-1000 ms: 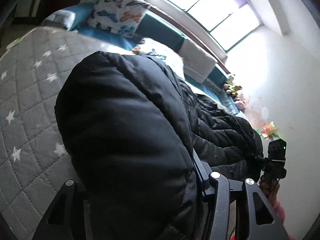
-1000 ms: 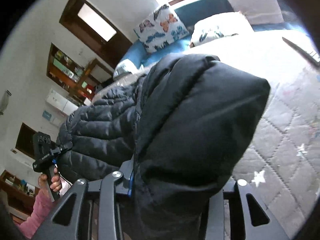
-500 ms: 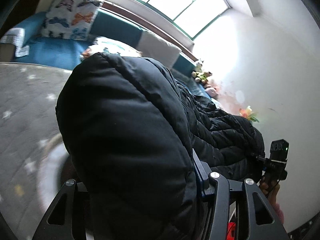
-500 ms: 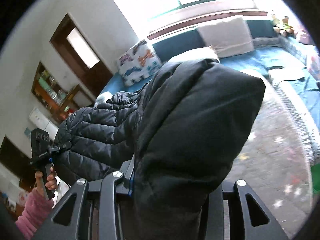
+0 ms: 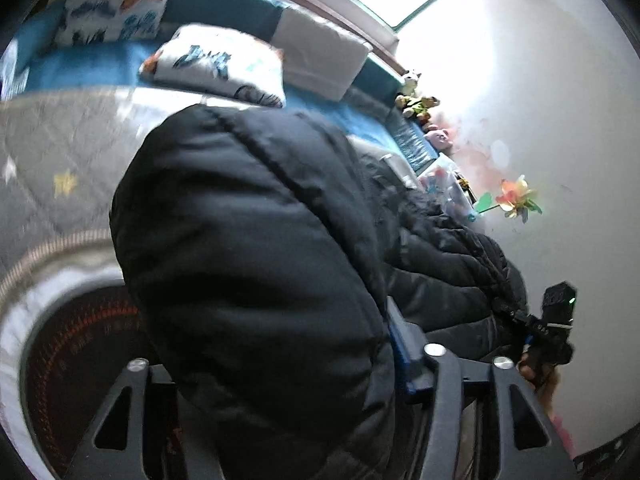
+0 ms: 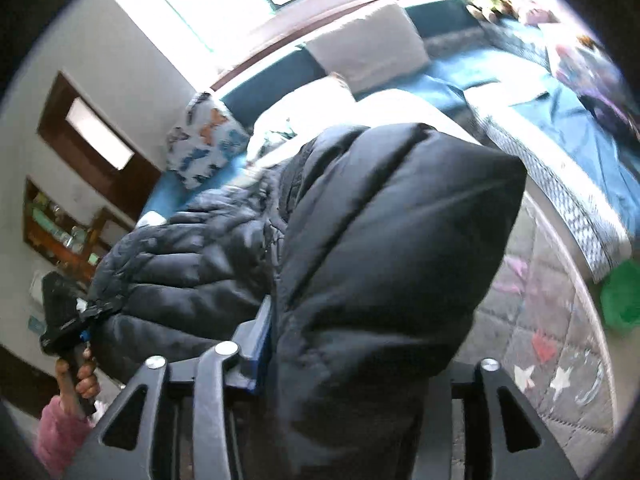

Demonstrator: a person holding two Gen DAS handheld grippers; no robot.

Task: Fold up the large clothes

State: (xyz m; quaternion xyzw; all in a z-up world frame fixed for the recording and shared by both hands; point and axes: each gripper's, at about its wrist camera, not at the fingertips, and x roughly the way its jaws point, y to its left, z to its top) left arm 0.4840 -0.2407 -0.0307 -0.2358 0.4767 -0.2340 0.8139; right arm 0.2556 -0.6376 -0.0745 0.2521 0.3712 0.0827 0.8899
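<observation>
We hold the black puffer jacket [image 5: 256, 264] aloft above the star-quilted bed [image 6: 560, 344]; left gripper [image 5: 288, 376] and right gripper [image 6: 348, 376] each pinch a padded edge. It looks light, bulky, soft and slippery; we judge seams the firmest hold.

The black puffer jacket [image 5: 256, 264] fills the middle of both wrist views and blocks nearly all room ahead of each gripper. In the left view, open quilted bedspread [image 5: 52, 152] lies at centre left; pillows [image 5: 220, 64] and stuffed toys [image 5: 416, 100] crowd the upper edge. In the right view, bare bedspread shows at lower right, with a green object [image 6: 622, 300] at its right edge.
</observation>
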